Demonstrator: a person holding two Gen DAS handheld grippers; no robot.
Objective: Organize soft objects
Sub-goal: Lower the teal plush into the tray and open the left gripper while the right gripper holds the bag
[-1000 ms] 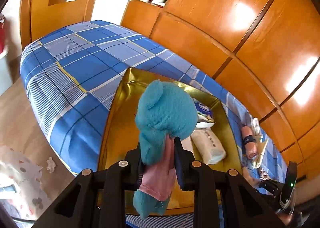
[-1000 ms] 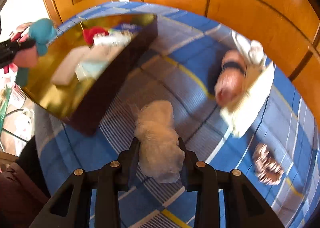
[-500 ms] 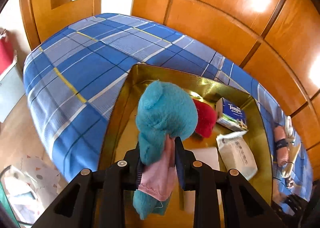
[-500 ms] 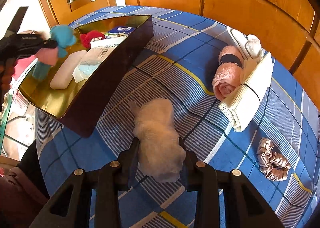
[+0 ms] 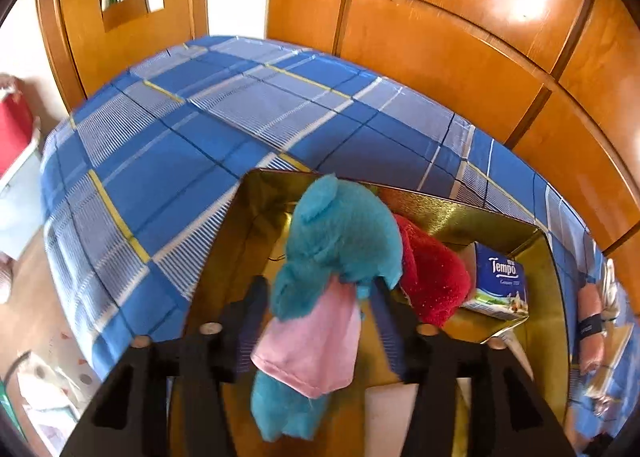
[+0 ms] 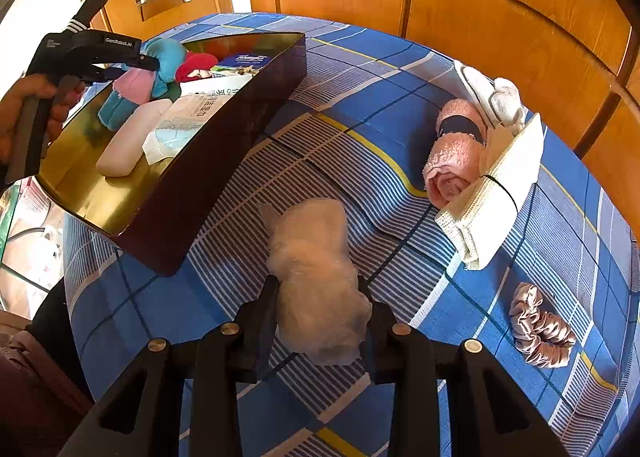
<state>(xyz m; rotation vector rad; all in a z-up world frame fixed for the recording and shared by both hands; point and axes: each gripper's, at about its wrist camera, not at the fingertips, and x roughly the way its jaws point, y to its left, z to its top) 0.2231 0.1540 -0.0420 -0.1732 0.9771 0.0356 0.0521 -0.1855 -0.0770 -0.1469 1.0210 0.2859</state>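
Between the fingers of my left tool (image 5: pixel 320 321) hangs the teal plush toy (image 5: pixel 340 241); the jaws are opening to drop it into the gold box (image 5: pixel 240 225), beside the red plush (image 5: pixel 434 277) and tissue pack (image 5: pixel 502 281). My right tool (image 6: pixel 318 321) is clamped on a fluffy bundle (image 6: pixel 316 277) above the bed (image 6: pixel 360 69), ready for the box next. Farther off lie a rolled towel (image 6: pixel 452 161) and scrunchie (image 6: pixel 540 329).
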